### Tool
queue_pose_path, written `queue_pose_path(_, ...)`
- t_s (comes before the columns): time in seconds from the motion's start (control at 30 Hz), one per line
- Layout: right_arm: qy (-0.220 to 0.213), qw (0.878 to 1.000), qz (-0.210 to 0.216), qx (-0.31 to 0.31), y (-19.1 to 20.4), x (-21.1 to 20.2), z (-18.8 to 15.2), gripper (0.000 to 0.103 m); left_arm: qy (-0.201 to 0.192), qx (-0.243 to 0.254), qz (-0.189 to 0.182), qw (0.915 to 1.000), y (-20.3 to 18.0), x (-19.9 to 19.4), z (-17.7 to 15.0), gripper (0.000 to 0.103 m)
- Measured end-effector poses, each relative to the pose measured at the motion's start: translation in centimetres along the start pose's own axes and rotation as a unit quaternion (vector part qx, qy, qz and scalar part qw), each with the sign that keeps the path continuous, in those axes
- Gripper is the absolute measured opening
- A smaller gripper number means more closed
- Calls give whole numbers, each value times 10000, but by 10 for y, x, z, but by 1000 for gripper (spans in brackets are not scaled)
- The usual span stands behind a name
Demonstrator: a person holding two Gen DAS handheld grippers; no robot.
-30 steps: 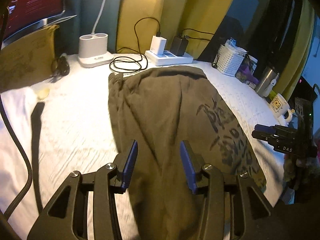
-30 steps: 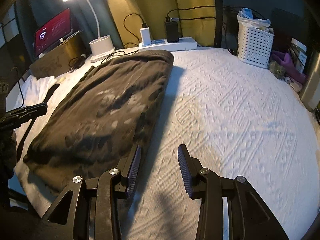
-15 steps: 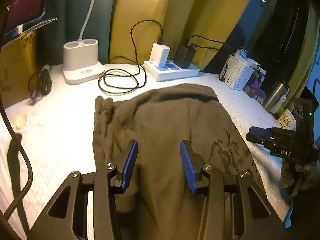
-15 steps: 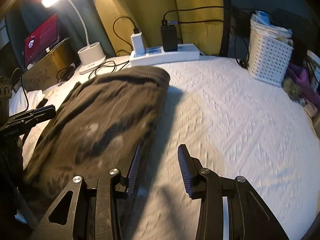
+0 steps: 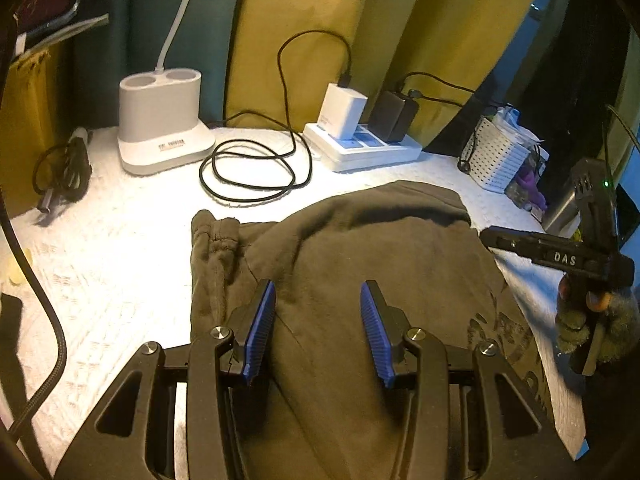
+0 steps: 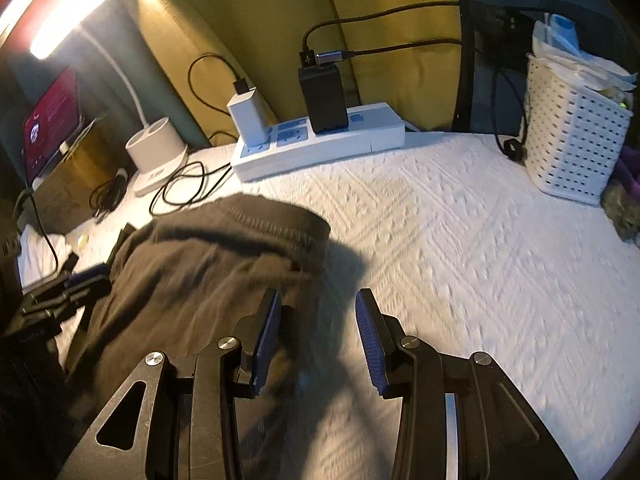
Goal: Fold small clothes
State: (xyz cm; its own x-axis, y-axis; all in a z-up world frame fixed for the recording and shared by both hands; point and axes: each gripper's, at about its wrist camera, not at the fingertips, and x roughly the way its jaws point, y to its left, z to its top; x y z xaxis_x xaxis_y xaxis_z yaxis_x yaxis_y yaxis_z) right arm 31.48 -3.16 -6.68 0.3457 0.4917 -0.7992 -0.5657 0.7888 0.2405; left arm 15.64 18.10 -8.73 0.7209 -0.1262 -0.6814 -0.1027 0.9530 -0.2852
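Note:
A dark olive garment [image 5: 360, 264] with a printed design lies folded lengthwise on the white textured cover [image 5: 120, 240]. My left gripper [image 5: 318, 328] is open and empty, hovering over the garment's left half near its far end. My right gripper [image 6: 316, 332] is open and empty, above the garment's right edge [image 6: 208, 272]; it also shows at the right of the left wrist view [image 5: 552, 256]. The left gripper shows at the left edge of the right wrist view [image 6: 60, 292].
At the back stand a white lamp base [image 5: 160, 124], a coiled black cable [image 5: 252, 172], and a power strip [image 5: 360, 148] with chargers. A white perforated basket [image 6: 576, 136] stands at the back right. Yellow curtains hang behind. A laptop [image 6: 52, 120] stands far left.
Both grippers have moved forward along the garment toward its far end near the power strip. Both stay open and empty. The garment has not moved.

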Motion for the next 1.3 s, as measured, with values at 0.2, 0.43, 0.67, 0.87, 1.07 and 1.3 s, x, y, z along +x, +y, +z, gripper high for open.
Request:
queue_pose_path(0.2,155,9989,283,349,-8,20,15,41,131,-193,-178,9996,7,4,-1,44)
queue_pose_path(0.43,207,9970,624,399,0,34,27,26,195,-273,-287,9990,9,7,-2,47)
queue_pose_path(0.67,159,9973,692,160,6,47,56,21,204,-281,-391,9986,10,7,-2,51)
queue_pose_path(0.87,498,9954,812,73,1,69,67,25,199,-310,-388,9986,11,8,-2,51)
queue_pose_path(1.07,336,9992,221,6,-7,54,59,42,123,9,115,9999,5,4,0,51)
queue_pose_path(1.3,-3,9997,-229,69,-23,36,55,44,241,312,428,9983,11,17,23,51)
